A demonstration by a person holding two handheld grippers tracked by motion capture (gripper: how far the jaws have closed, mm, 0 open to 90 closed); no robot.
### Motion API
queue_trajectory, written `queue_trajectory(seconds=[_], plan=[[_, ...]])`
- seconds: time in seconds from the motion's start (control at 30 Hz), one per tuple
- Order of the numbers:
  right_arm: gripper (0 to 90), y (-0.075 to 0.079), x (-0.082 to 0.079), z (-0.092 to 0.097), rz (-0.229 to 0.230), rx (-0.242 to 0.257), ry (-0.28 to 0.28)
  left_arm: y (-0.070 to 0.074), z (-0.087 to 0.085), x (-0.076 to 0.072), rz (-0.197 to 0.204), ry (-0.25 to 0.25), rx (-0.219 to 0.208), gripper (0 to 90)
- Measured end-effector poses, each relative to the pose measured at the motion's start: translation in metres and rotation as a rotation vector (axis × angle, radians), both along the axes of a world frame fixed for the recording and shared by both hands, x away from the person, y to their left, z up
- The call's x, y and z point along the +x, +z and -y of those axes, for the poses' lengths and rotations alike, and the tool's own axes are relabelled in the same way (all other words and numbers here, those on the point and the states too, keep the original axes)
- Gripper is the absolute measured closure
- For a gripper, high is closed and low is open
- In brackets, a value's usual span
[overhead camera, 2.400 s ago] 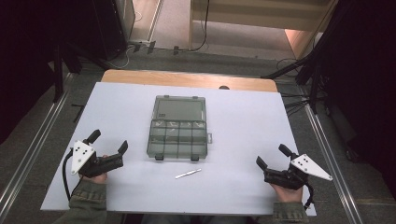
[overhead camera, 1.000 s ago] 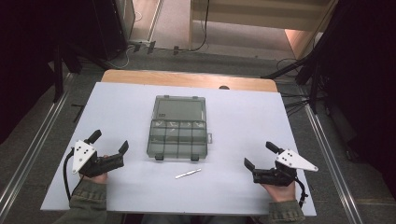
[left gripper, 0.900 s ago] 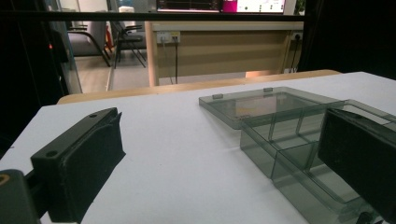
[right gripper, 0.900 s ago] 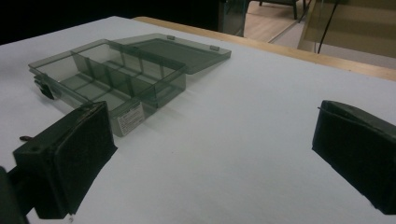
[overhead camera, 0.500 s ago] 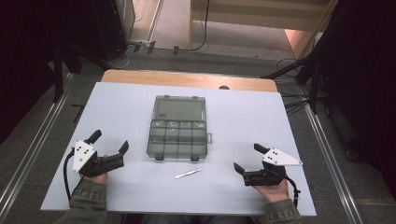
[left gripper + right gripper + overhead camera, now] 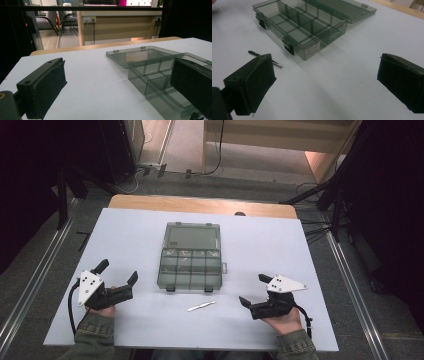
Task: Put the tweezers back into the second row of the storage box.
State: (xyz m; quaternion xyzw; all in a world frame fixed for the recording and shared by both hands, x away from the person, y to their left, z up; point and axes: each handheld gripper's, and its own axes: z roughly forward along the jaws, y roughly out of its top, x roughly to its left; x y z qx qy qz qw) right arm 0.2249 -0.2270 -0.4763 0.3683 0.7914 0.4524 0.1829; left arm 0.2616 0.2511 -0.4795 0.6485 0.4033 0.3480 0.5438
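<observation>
- Both sets of jaws stand released, gripping nothing: the left gripper (image 6: 116, 285) near the table's (image 6: 310, 250) left edge, the right gripper (image 6: 256, 292) near its front right.
- A thin white stick (image 6: 201, 305) lies just ahead of the compartment box's (image 6: 190, 267) front edge, mid-table, lid laid open.
- It looks like an approach: the right gripper would need to reach left and pinch the stick.
</observation>
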Motion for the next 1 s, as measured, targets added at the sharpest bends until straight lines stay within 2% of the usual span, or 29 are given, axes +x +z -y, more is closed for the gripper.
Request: queue_trajectory(seconds=[0.2,0.43,0.67,0.7,0.8,1.0], plan=[[1.8,0.003,0.005,-0.009,-0.009,-0.003,0.031,0.0,0.0,0.0,0.0,-0.001,-0.001,0.0],[1.6,0.003,0.012,-0.021,-0.039,-0.04,0.089,0.0,0.001,0.0,-0.001,-0.004,0.001,0.0],[1.6,0.002,0.017,-0.035,-0.075,-0.074,0.151,0.0,0.001,0.0,-0.001,-0.005,0.001,0.0],[1.6,0.0,0.02,-0.038,-0.1,-0.072,0.169,0.0,0.001,0.0,-0.001,-0.005,0.0,0.0],[1.6,-0.001,0.023,-0.043,-0.117,-0.081,0.188,0.0,0.001,0.0,-0.001,-0.006,-0.001,0.0],[1.7,0.0,0.026,-0.05,-0.134,-0.093,0.218,0.0,0.001,0.0,-0.001,-0.007,-0.002,0.0]])
